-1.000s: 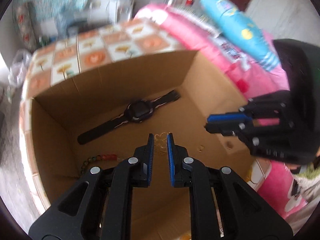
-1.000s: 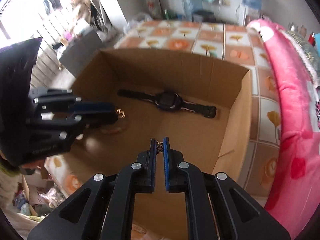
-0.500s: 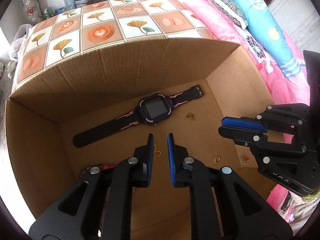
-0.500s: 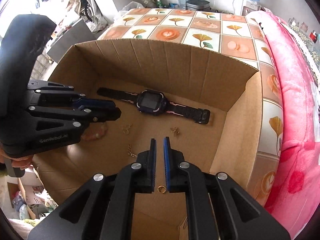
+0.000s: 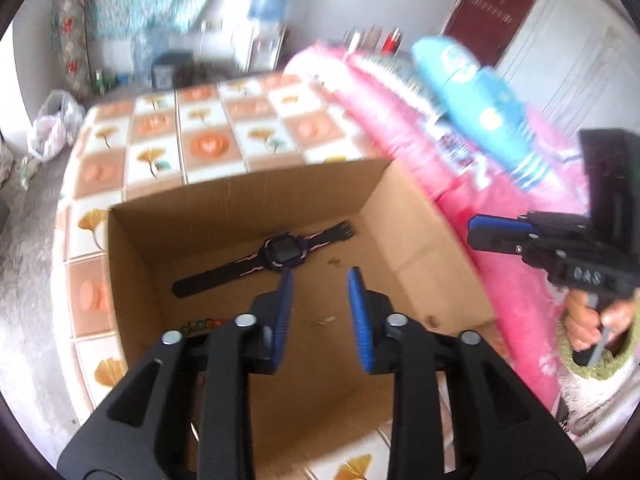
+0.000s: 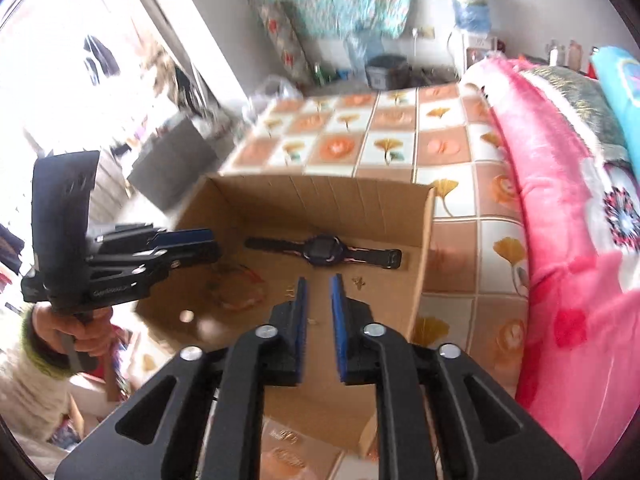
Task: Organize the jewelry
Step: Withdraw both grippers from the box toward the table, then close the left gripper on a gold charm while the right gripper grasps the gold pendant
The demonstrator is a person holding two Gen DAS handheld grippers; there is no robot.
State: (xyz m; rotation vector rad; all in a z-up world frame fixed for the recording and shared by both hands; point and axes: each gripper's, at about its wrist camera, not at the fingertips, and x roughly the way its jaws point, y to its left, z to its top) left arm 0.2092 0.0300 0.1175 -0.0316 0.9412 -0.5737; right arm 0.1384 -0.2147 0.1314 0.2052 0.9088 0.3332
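Hovering above the cardboard box (image 5: 224, 200), the left gripper (image 5: 320, 276) and right gripper (image 6: 319, 280) hold nothing; both pairs of jaws have just been opening and stand apart, probably after dropping jewelry in. Below them on the box floor lie a black smartwatch (image 5: 280, 256), small gold earrings (image 6: 358, 281) and a beaded bracelet (image 5: 200, 324), collected in one container.

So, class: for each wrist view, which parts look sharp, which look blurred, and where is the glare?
Left wrist view: the left gripper is sharp, the cardboard box and room motion-blurred. Right wrist view: the right gripper is sharp, the window overexposed, and straight edges bow.
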